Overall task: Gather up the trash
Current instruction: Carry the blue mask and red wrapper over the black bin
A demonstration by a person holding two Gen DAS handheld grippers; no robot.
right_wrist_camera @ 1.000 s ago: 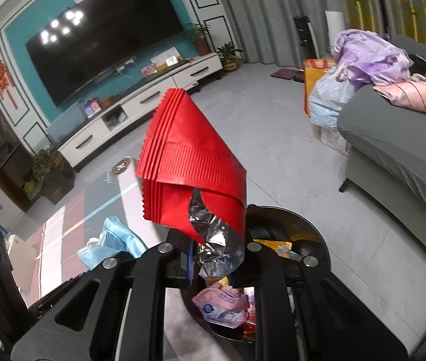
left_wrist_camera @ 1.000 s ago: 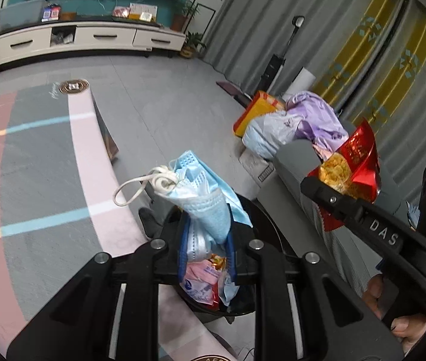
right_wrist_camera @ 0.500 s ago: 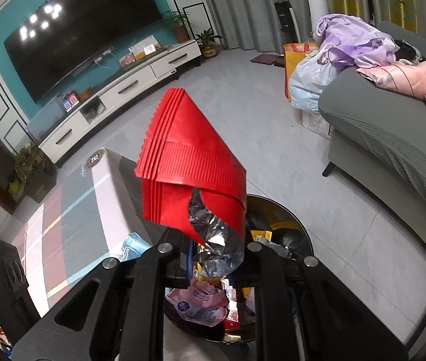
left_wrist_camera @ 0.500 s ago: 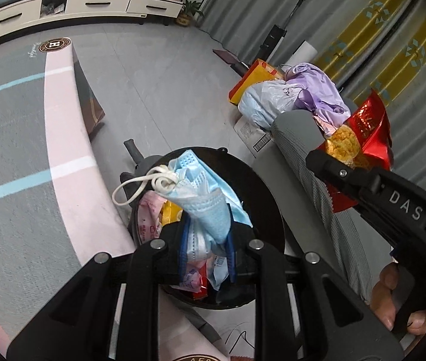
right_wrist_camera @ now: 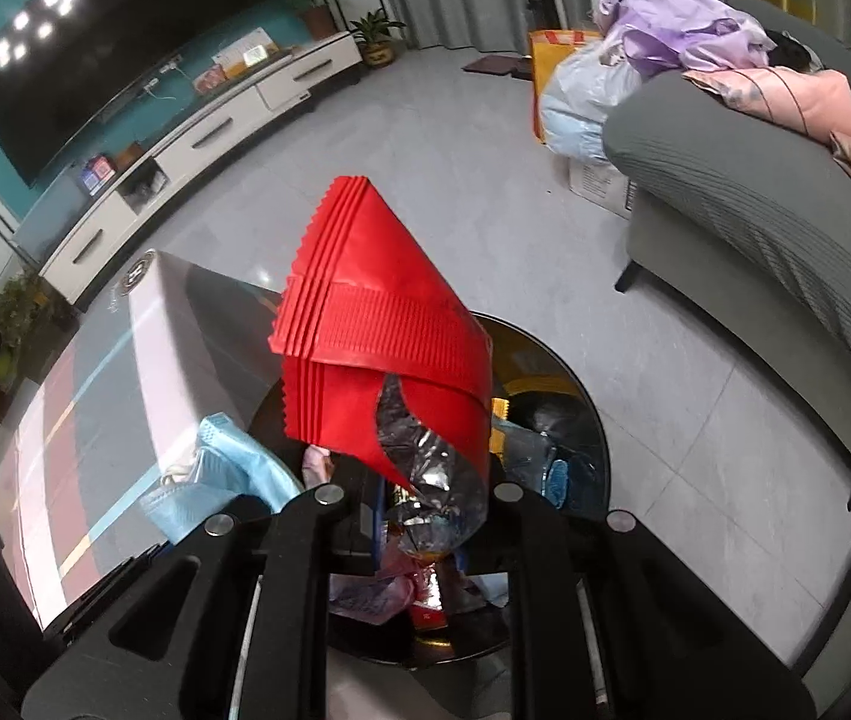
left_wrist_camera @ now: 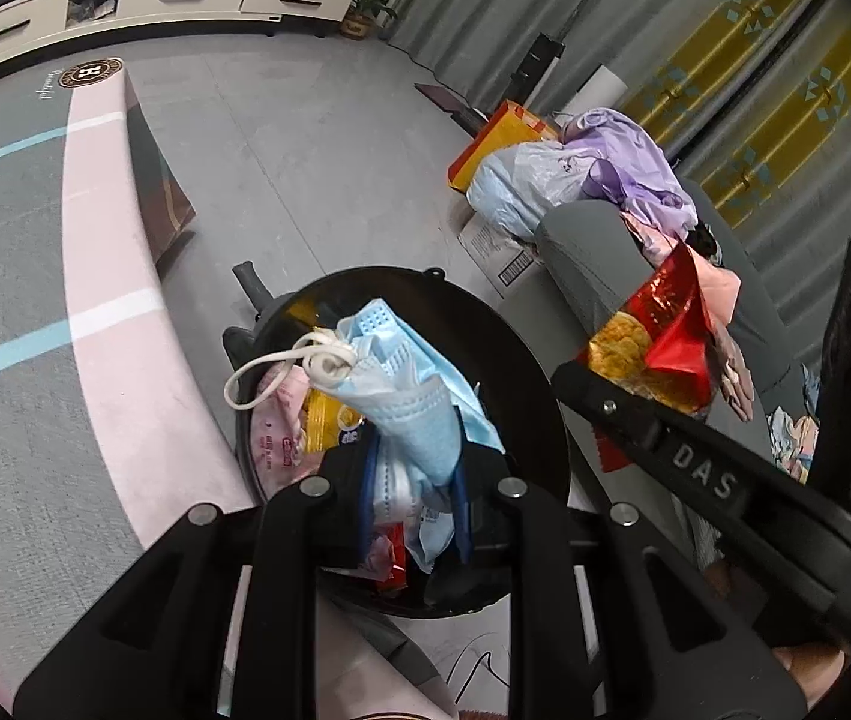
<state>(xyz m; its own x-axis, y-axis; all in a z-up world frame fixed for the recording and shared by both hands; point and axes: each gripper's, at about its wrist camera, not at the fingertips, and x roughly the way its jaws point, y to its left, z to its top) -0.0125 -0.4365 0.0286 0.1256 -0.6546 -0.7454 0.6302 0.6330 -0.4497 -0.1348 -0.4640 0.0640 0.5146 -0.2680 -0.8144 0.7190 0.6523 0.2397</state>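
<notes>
Left wrist view looks down along the left gripper (left_wrist_camera: 416, 480), whose jaws are clamped on a crumpled light-blue face mask (left_wrist_camera: 407, 387). The mask stands up from between the fingers, its white ear loop (left_wrist_camera: 281, 369) curling out to one side, and it hangs directly above the open mouth of a round black trash bin (left_wrist_camera: 536, 402). Inside the bin lie a pink wrapper (left_wrist_camera: 275, 426) and a yellow packet (left_wrist_camera: 323, 414), along with other scraps under the fingers. Beside the bin, on the far side from the pink-and-grey rug (left_wrist_camera: 107, 360), the right gripper's finger marked DAS reaches in, pinching a red snack bag (left_wrist_camera: 659, 339) that hangs at the bin's edge, in front of the grey sofa (left_wrist_camera: 599, 258).

In the right wrist view the right gripper (right_wrist_camera: 419, 489) is closed tight on that same red snack bag (right_wrist_camera: 377, 354), with its silver lining showing just above the fingers. The bag sits over the bin (right_wrist_camera: 593, 420), where more wrappers lie. The blue mask (right_wrist_camera: 227, 474) appears at the bin's rim on the rug side. Beyond the bin, the grey sofa (right_wrist_camera: 743, 198) carries a pile of purple and pink cloth.
</notes>
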